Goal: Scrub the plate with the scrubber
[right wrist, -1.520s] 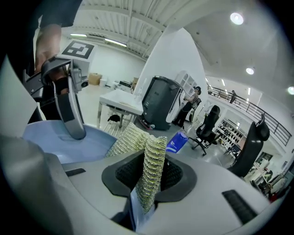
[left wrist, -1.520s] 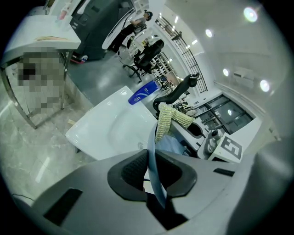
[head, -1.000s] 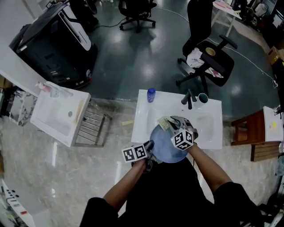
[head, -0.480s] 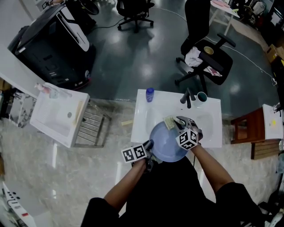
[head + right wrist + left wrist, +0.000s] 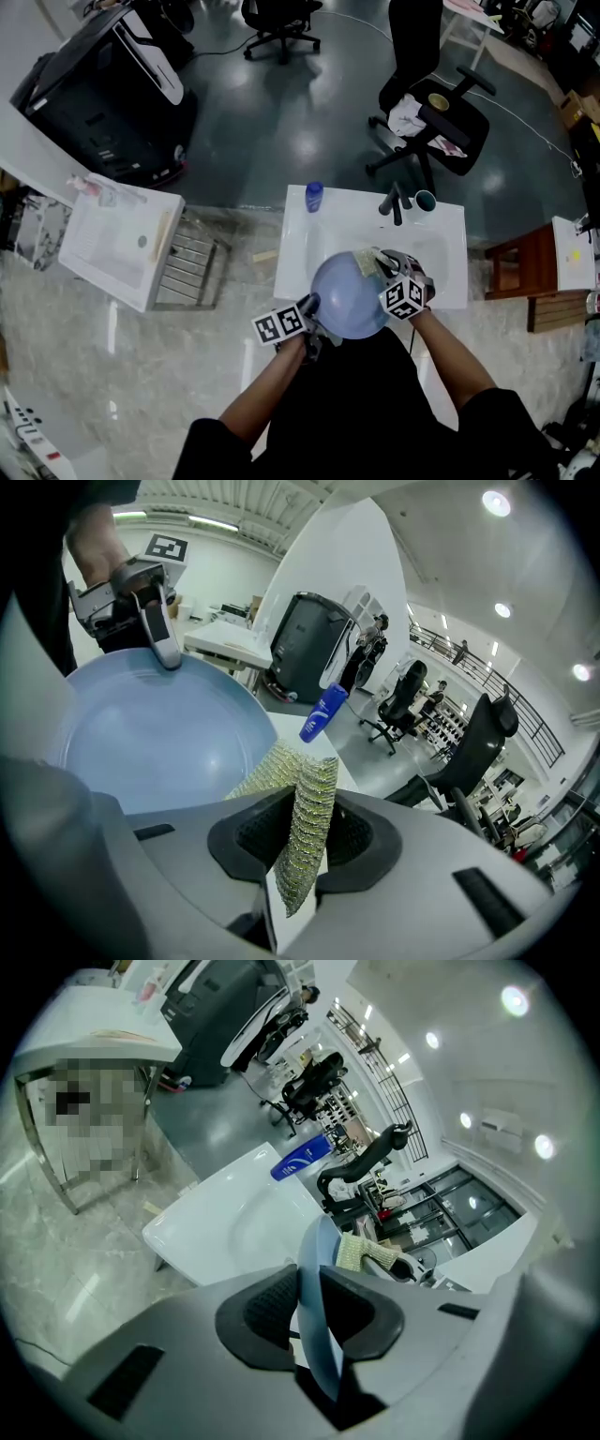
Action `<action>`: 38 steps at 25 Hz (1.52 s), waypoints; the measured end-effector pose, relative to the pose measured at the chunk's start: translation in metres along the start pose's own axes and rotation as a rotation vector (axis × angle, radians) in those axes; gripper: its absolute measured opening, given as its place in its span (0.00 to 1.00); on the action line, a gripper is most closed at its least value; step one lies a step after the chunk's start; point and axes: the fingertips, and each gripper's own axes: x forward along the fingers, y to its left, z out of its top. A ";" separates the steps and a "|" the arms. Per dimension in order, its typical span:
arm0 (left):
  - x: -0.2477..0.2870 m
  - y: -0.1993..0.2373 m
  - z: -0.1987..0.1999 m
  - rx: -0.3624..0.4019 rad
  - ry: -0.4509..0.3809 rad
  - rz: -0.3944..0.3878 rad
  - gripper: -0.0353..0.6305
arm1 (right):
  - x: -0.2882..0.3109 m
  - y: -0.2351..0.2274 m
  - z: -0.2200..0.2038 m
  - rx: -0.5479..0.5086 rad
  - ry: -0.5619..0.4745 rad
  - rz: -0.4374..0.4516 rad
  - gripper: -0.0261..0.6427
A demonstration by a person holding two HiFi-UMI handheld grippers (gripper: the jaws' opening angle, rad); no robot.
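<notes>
A white sink [image 5: 296,246] stands where pale marbled floor [image 5: 141,375] meets dark glossy floor [image 5: 281,122]. From left to right the room holds a black machine [image 5: 103,84], a second sink [image 5: 103,239], office chairs [image 5: 441,103] and a wooden stool [image 5: 516,267]. On the near sink's back edge, beyond both pairs of jaws, stand a blue bottle [image 5: 314,196], then a black tap [image 5: 395,204] and a cup [image 5: 426,201] just beside it.

Compared with a second ago, the right gripper [image 5: 377,265] has carried the scrubber [image 5: 364,261] rightward along the plate's far rim. The left gripper [image 5: 312,307] has hardly shifted. Its jaws have just been opening a little, yet the rim of the plate [image 5: 347,295] sits between them and the pads grip it.

The plate is pale blue, round and smooth, with a soft shine. It hangs over the sink's bowl, tilted, its hollow face turned toward the right jaws. The scrubber is a yellow-green mesh, folded over and clenched between the right jaws. Its free fold lies ahead of them, against the plate's nearest edge.
</notes>
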 end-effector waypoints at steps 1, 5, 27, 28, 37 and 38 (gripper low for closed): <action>0.000 0.001 0.001 -0.001 0.000 0.000 0.14 | -0.001 0.000 -0.003 0.002 0.008 0.001 0.14; 0.004 0.001 0.004 -0.003 -0.001 -0.007 0.15 | -0.007 0.001 -0.014 0.009 0.034 0.004 0.14; 0.050 -0.043 0.002 -0.040 -0.065 0.017 0.15 | -0.063 -0.017 -0.091 0.201 0.102 0.119 0.14; 0.053 -0.046 0.000 -0.043 -0.067 0.018 0.15 | -0.067 -0.017 -0.095 0.210 0.102 0.127 0.14; 0.080 -0.068 -0.025 -0.079 -0.078 0.034 0.15 | -0.099 -0.020 -0.129 0.289 0.094 0.158 0.14; 0.083 -0.070 -0.028 -0.084 -0.080 0.034 0.15 | -0.103 -0.021 -0.133 0.301 0.089 0.155 0.14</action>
